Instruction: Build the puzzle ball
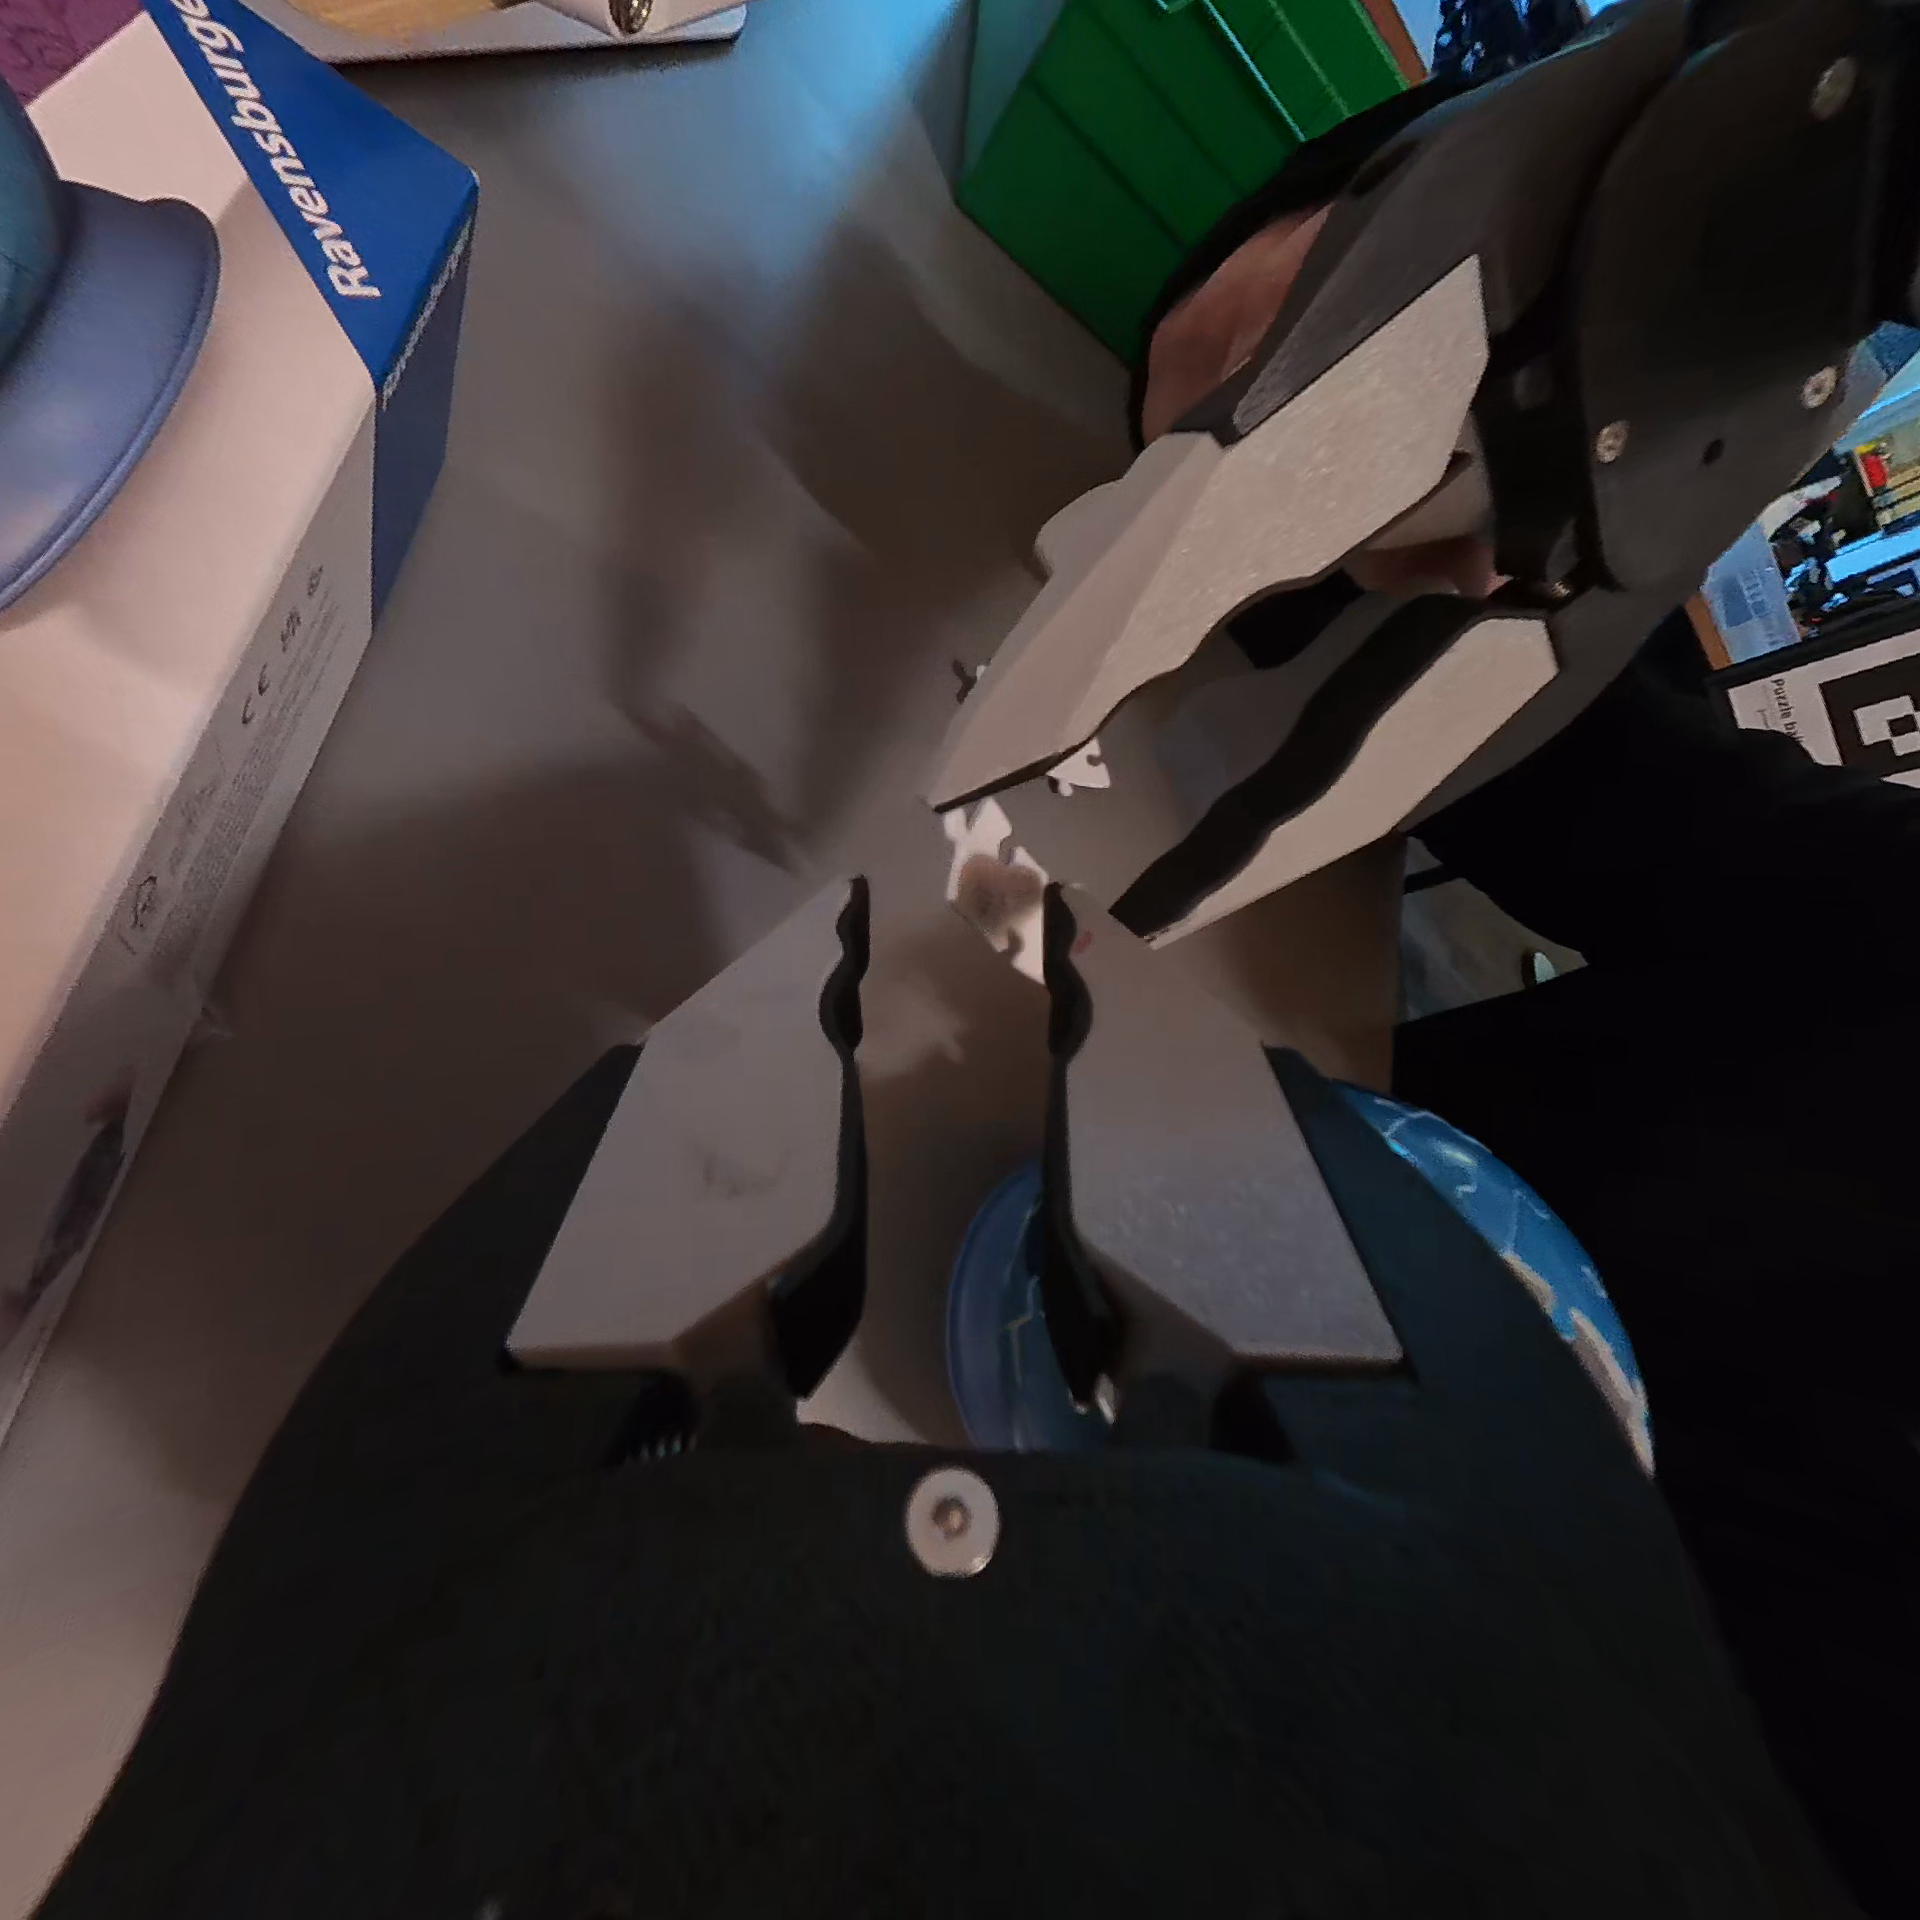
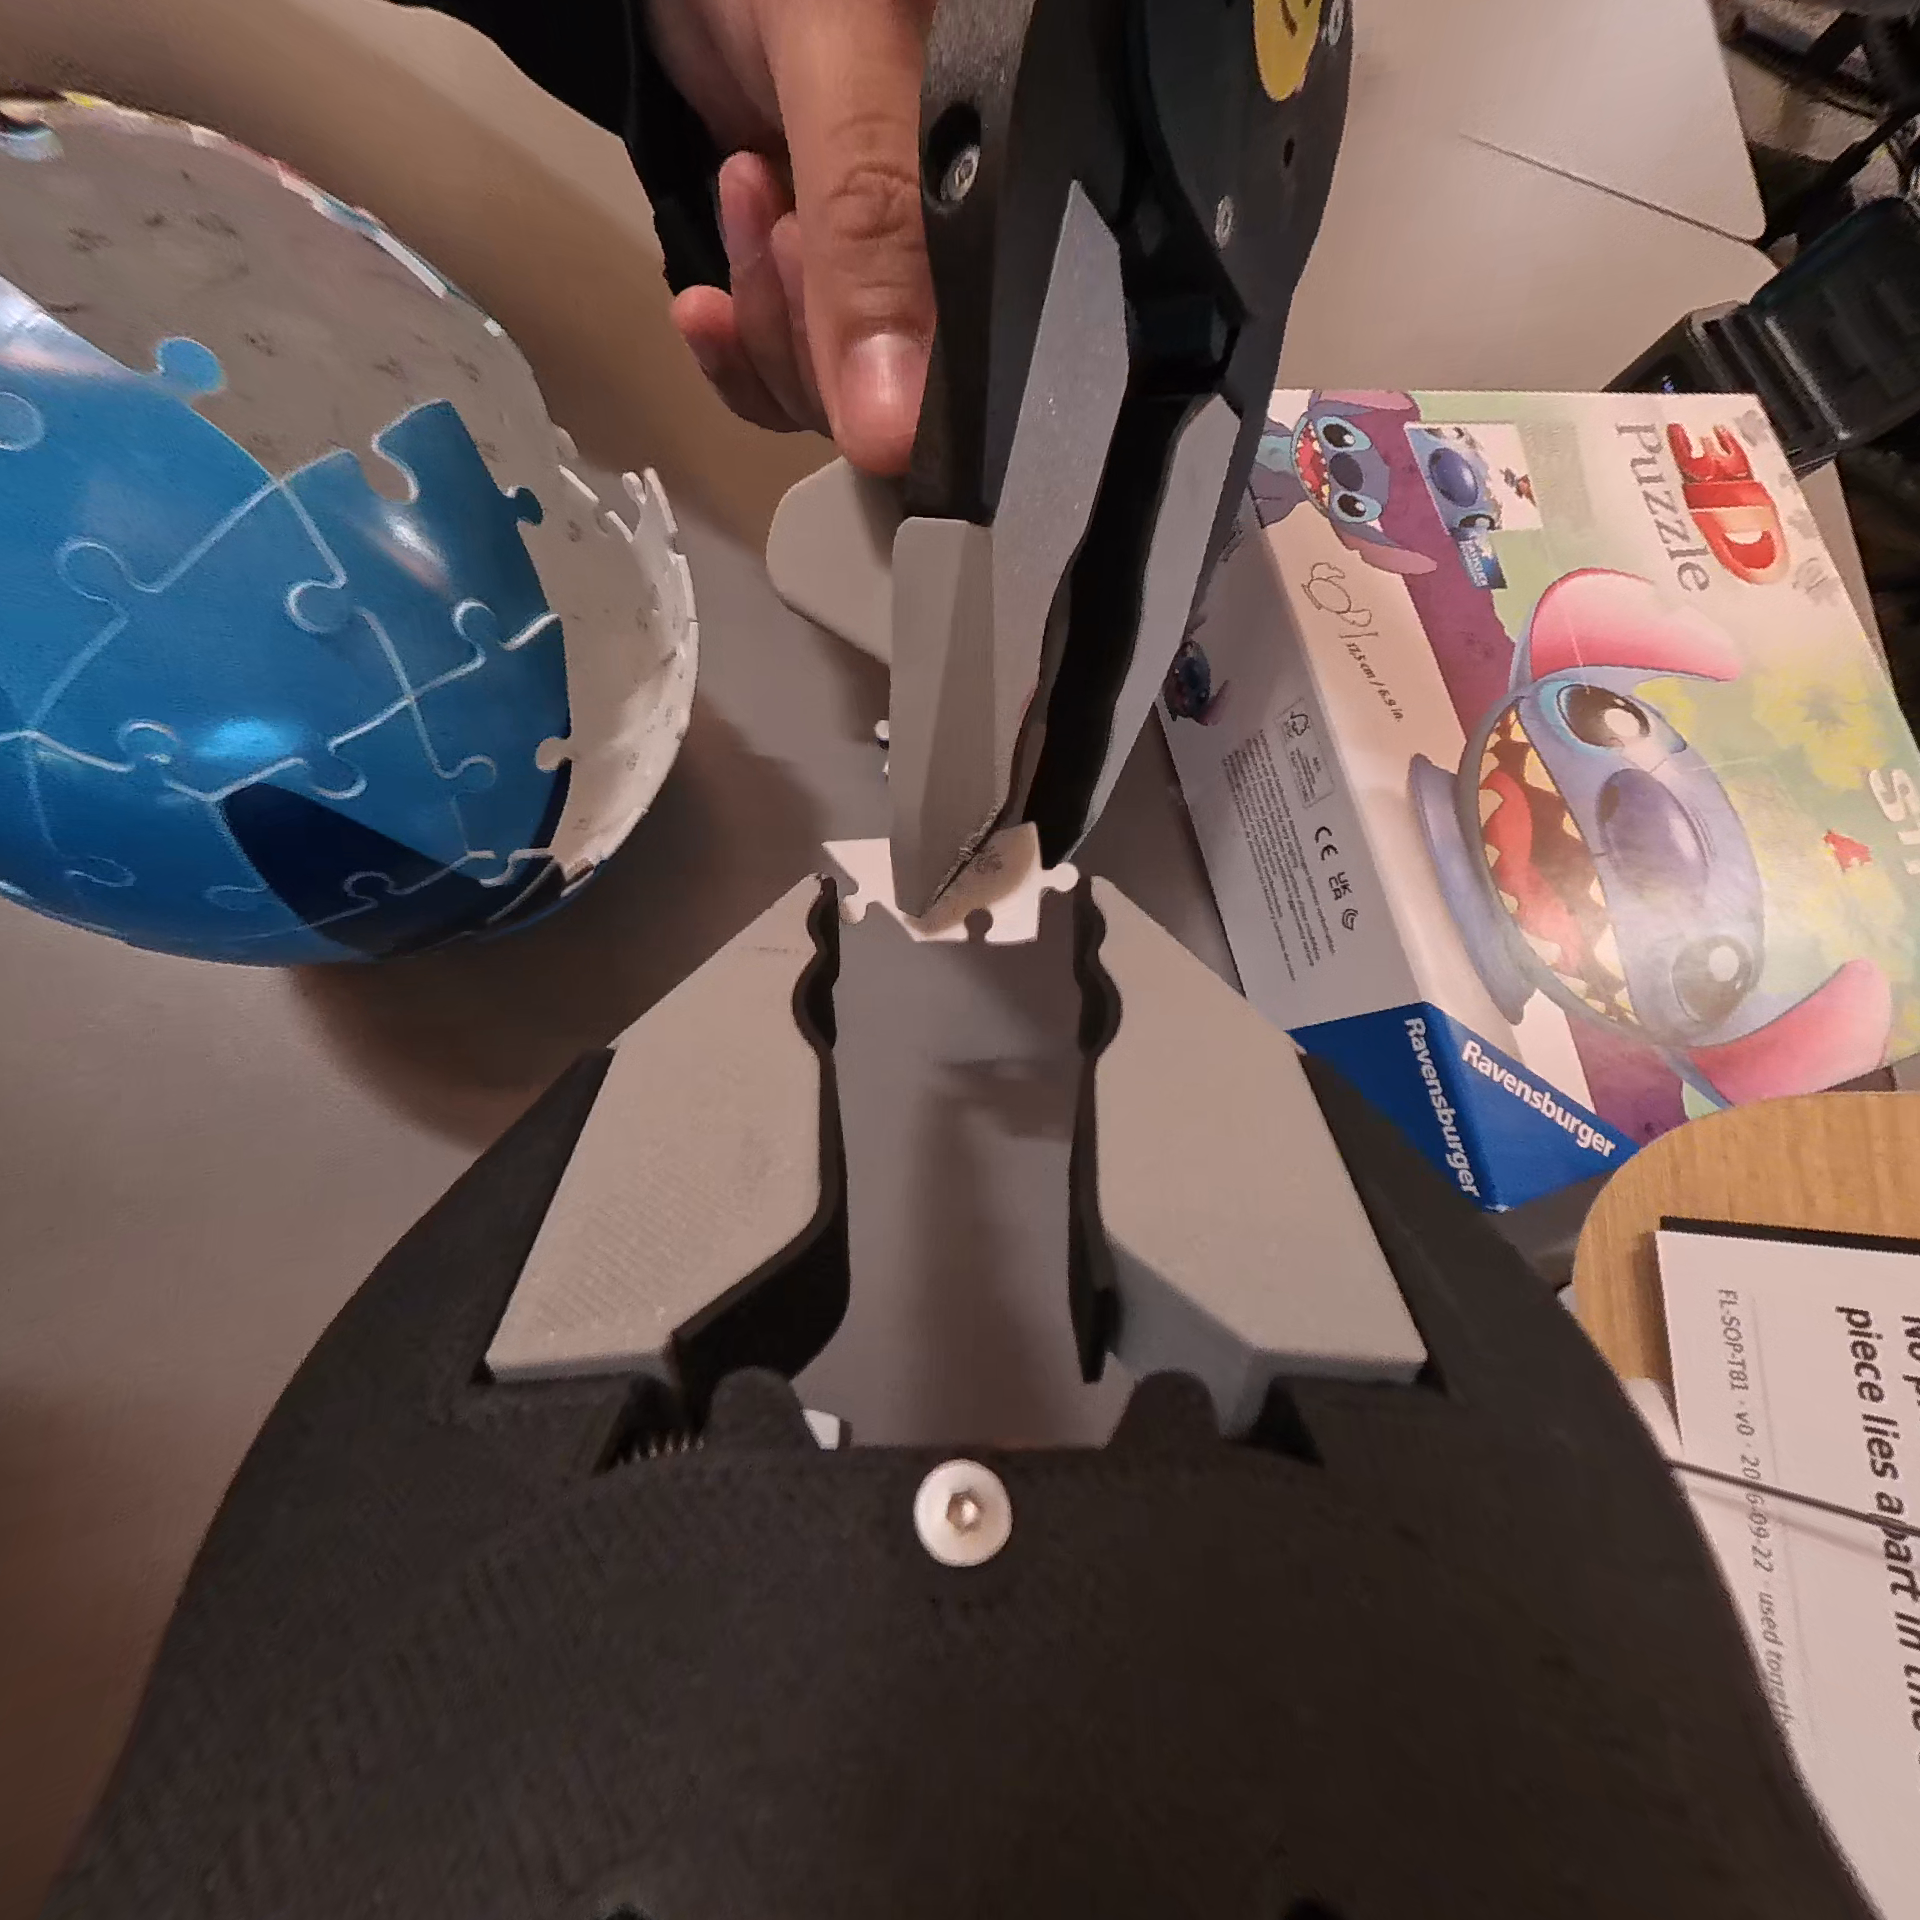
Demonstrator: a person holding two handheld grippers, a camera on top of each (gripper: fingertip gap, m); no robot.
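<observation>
Right wrist view: left gripper (image 2: 987, 883) comes down from above, jaws pinched on a white puzzle piece (image 2: 961, 899) held just off the right gripper's (image 2: 956, 914) tips. Right jaws are spread wide with nothing in them. The half-built blue puzzle ball (image 2: 281, 644) sits on the grey table (image 2: 208, 1143) to the left, its white inside showing; the puzzle box (image 2: 1558, 790) lies to the right.

Left wrist view is blurred: the piece (image 1: 997, 894) shows only partly, the ball (image 1: 1475, 1247) is mostly hidden behind the left gripper (image 1: 956, 904), the box (image 1: 260, 520) sits far left, and only this view shows a green box (image 1: 1122, 156).
</observation>
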